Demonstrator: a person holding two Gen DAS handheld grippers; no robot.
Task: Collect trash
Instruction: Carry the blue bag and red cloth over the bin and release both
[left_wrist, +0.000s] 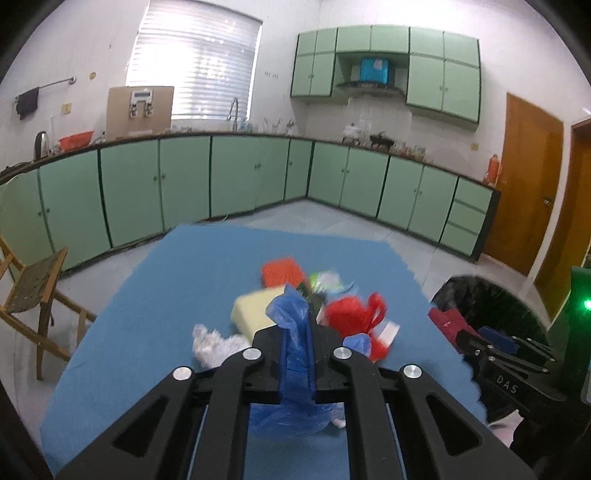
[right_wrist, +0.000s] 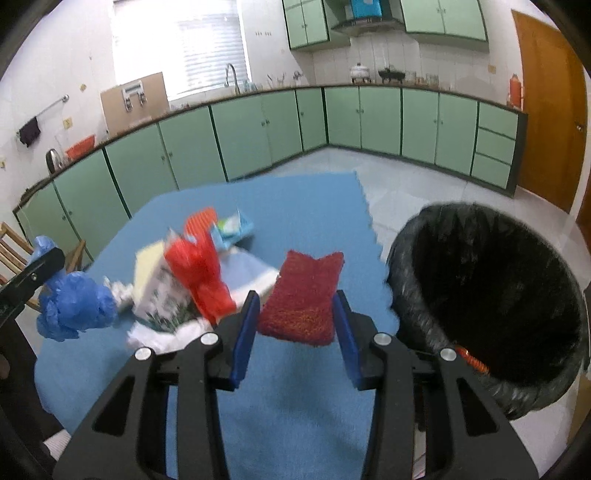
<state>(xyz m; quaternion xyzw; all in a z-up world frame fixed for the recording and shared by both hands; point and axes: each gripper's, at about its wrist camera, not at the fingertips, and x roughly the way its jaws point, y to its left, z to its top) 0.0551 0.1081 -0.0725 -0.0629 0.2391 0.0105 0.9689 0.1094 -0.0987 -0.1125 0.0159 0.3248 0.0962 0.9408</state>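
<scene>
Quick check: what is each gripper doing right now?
Left gripper: shut on the blue plastic bag.
Right gripper: shut on the dark red scouring pad.

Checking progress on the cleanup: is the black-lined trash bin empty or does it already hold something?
Not empty: the trash bin holds at least one orange-red item near its lower rim. The rest of its interior is too dark to tell.

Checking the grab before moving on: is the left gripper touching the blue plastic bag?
Touching. The left wrist view shows the left gripper shut on the blue plastic bag.
</scene>
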